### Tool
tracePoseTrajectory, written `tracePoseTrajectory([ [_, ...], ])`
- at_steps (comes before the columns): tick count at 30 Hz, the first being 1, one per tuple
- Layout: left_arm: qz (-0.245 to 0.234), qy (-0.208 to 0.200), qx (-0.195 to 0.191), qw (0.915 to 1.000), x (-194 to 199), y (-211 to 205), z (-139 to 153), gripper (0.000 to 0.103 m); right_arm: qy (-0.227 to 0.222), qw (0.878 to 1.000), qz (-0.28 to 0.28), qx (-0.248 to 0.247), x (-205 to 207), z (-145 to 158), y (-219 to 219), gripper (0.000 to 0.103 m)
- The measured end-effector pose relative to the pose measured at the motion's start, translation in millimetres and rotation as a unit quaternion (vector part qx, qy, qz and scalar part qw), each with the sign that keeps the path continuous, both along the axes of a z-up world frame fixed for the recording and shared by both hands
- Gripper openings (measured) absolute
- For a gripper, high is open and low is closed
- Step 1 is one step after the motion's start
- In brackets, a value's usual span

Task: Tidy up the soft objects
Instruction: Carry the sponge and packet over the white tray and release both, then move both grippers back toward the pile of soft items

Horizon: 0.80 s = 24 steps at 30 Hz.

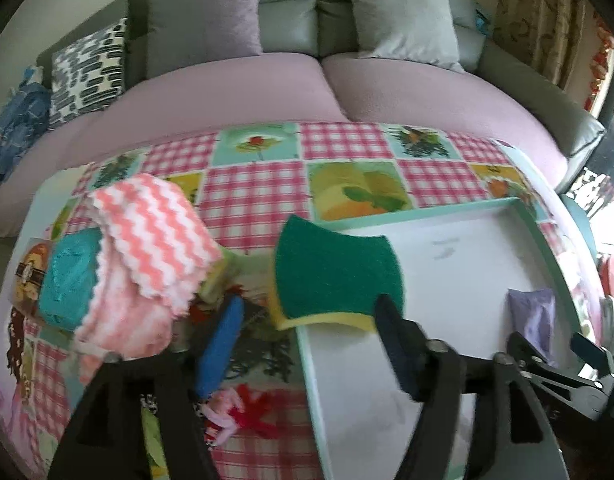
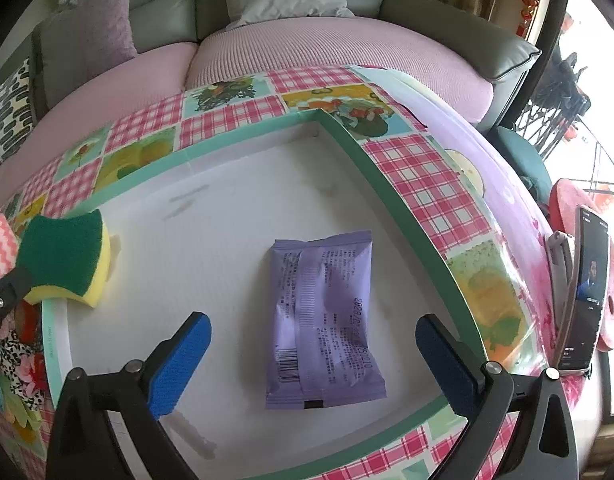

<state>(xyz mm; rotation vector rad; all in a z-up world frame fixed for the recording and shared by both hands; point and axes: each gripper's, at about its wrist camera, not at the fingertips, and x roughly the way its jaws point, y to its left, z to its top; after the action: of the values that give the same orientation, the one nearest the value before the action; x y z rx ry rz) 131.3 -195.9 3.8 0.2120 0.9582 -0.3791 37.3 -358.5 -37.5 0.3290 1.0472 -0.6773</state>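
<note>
Left wrist camera sits close over the table's (image 1: 259, 200) left part, angled steeply down and facing the sofa (image 1: 291, 80), the tray's (image 1: 427, 210) left rim under it. Right wrist camera hangs just above the tray's (image 2: 387, 184) floor, tilted the same way. Both catch the sponge (image 1: 339, 276) (image 2: 63, 256), purple packet (image 1: 533, 316) (image 2: 323, 320) and sofa (image 2: 339, 48).

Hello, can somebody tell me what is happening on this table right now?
A person is sorting soft things into a white tray with a hand-held gripper in each hand. The right hand-held gripper stands wide open over a purple packet that lies flat in the tray. The left hand-held gripper is open too, by a green and yellow sponge resting across the tray's edge. A pink zigzag cloth and a teal sponge wait outside it.
</note>
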Motion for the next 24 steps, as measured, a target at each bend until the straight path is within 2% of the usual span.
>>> tracePoseTrajectory([
  [4,0.006,-0.010,0.006,0.9999,3.3,4.8,0.9,0.075,0.001,1.000,-0.002,-0.001,0.3,0.0,-0.4,0.103],
  [6,0.006,-0.015,0.003,0.9999,4.3,5.8,1.3,0.079,0.002,1.000,-0.002,-0.001,0.4,0.8,-0.2,0.103],
  [8,0.015,-0.026,0.007,0.9995,7.1,7.4,2.2,0.093,0.001,1.000,-0.002,-0.002,0.3,1.3,0.0,0.103],
  [12,0.038,-0.053,0.024,0.9976,14.0,11.8,4.4,0.094,-0.001,1.000,-0.004,0.000,-0.3,1.5,0.0,0.103],
  [13,0.043,-0.052,0.017,0.9976,15.9,14.5,4.7,0.094,0.000,1.000,-0.004,0.000,-0.1,1.5,-0.1,0.103],
  [17,0.028,-0.005,-0.051,0.9983,23.5,21.2,2.3,0.094,0.001,1.000,-0.003,0.000,0.7,0.9,0.7,0.103],
  [24,0.005,0.022,-0.067,0.9975,23.3,11.0,-10.3,0.094,0.002,1.000,-0.002,0.000,1.5,0.7,1.2,0.103],
])
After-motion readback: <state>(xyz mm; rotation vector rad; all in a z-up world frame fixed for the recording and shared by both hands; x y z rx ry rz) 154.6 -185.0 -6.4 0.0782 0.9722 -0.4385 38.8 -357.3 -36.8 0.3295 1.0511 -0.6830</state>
